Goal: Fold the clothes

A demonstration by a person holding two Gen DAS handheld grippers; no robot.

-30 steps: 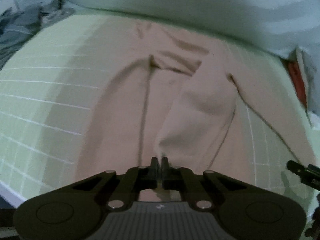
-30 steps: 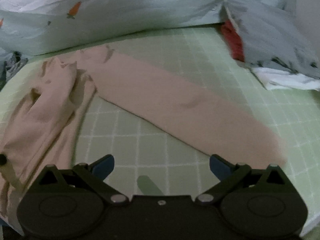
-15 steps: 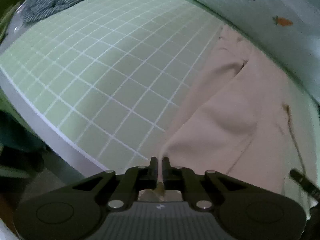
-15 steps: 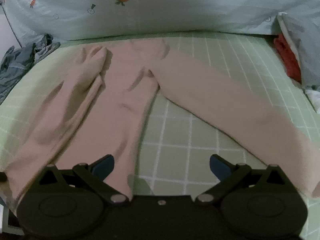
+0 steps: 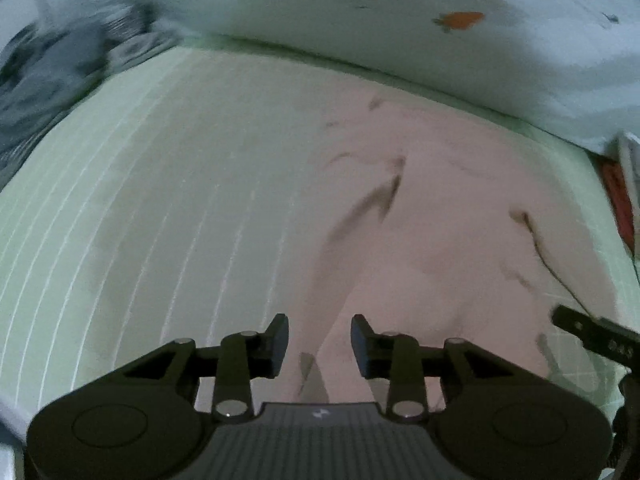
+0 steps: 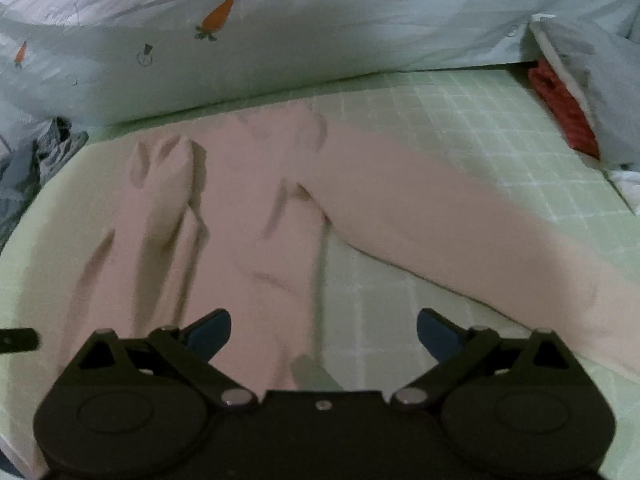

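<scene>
The pink trousers (image 6: 256, 216) lie spread on the green gridded mat (image 6: 460, 120), waist toward the pale quilt (image 6: 320, 32) with its carrot print, one leg stretched out to the right and the other running down toward the near edge. The left gripper (image 5: 319, 338) hangs just above that near leg, its jaws partly apart and holding nothing. The right gripper (image 6: 323, 330) hovers wide open and empty over the hem and the bare mat beside it. Grey clothes (image 6: 44, 156) sit crumpled far left; a red cloth (image 6: 560, 100) lies far right.
</scene>
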